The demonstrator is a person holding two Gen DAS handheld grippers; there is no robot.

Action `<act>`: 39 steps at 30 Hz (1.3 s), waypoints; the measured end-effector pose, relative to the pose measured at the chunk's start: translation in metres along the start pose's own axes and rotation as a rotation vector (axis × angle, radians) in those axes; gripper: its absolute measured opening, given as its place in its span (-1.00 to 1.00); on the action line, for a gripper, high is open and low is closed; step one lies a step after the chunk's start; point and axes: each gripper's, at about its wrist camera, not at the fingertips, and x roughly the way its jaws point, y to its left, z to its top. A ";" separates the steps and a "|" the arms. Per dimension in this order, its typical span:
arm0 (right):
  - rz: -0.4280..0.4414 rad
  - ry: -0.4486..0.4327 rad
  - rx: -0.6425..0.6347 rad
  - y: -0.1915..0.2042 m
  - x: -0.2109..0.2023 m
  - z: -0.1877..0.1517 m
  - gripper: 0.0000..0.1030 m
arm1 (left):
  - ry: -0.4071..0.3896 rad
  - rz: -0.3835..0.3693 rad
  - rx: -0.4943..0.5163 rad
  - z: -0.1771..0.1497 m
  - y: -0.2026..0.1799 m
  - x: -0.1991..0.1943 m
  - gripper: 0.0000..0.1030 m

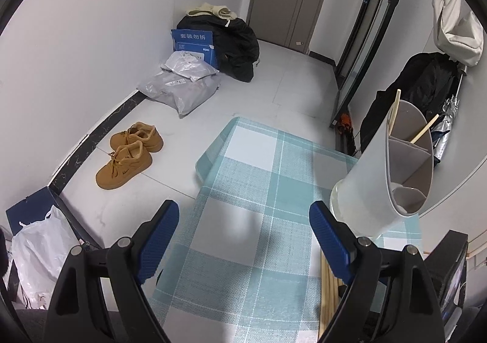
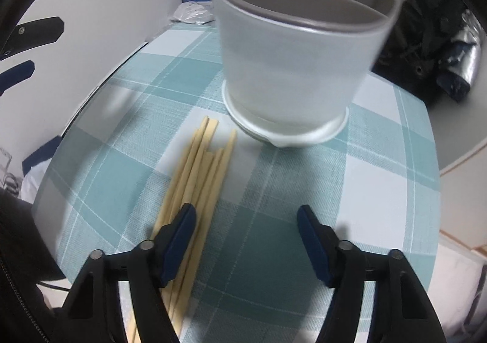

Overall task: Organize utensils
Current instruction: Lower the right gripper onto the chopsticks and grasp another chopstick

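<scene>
On the table, covered in a teal-and-white check cloth, a bundle of wooden chopsticks lies loose, running from the near edge toward the middle, tips stopping just short of the holder. That utensil holder — a pale, divided cup on a white drip base — stands upright toward the far edge; the left wrist view shows two chopsticks already leaning inside its compartments, so the sorting looks partly done.

The right gripper hovers low over the near end of the bundle, jaws spread and empty, its left finger over the sticks — probably lining up to pinch one. The left gripper hangs released over bare cloth beside the holder, holding nothing, likely kept clear or ready to steady the cup.
</scene>
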 end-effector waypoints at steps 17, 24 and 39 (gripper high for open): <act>0.035 0.003 0.025 0.000 -0.009 -0.001 -0.48 | 0.049 -0.009 -0.065 0.002 0.015 0.007 0.64; 0.026 0.017 0.034 -0.002 -0.011 -0.005 -0.49 | 0.052 -0.013 -0.071 0.004 0.018 0.007 0.64; -0.047 0.062 -0.003 0.008 -0.001 0.014 -0.74 | 0.070 -0.006 -0.088 0.003 0.024 0.009 0.64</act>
